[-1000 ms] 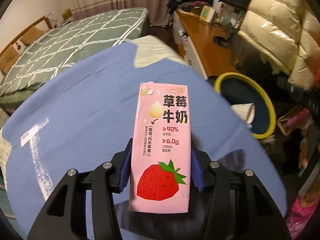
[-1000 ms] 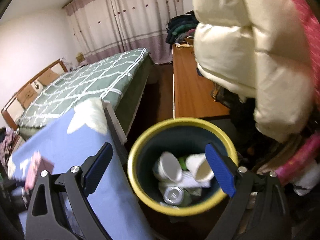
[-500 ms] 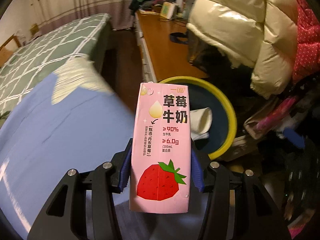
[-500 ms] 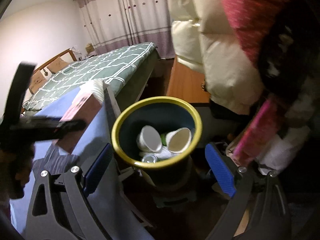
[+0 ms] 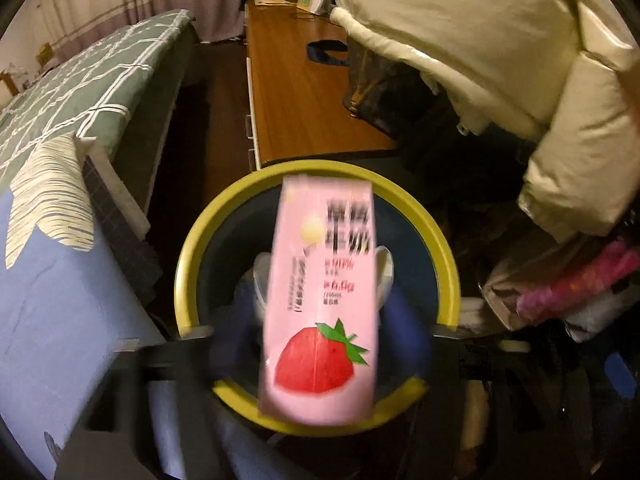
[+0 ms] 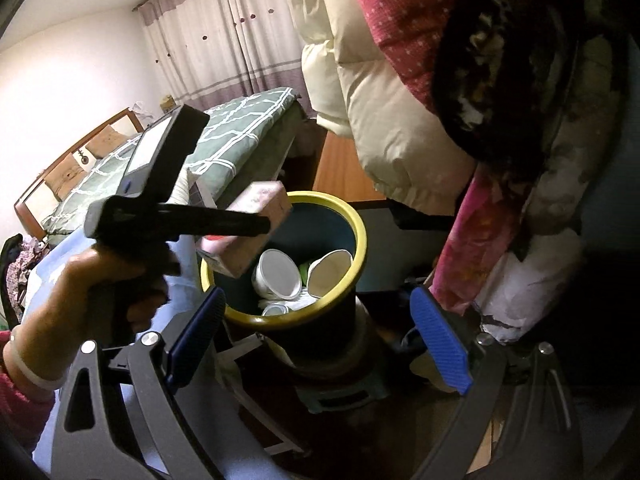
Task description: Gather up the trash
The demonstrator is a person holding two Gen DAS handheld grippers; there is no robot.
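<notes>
A pink strawberry milk carton [image 5: 320,300] sits between the blurred blue pads of my left gripper [image 5: 320,344], directly above the yellow-rimmed bin [image 5: 188,248]. The pads look spread wider than before, so the grip is unclear. In the right wrist view the carton [image 6: 248,232] hangs over the bin's near rim [image 6: 356,216], with the left gripper [image 6: 256,226] beside it. The bin holds white paper cups [image 6: 280,272] and a can. My right gripper [image 6: 316,340] is open and empty, just in front of the bin.
A blue-covered table [image 5: 52,300] lies left of the bin. A wooden desk [image 5: 304,108] stands behind it and a green bed [image 5: 80,92] lies at far left. Puffy jackets [image 5: 500,60] and clothes hang at the right, close to the bin.
My left gripper has carried the carton from over the blue table to above the bin. Its pads now look blurred and wider apart. The right gripper stayed open by the bin.
</notes>
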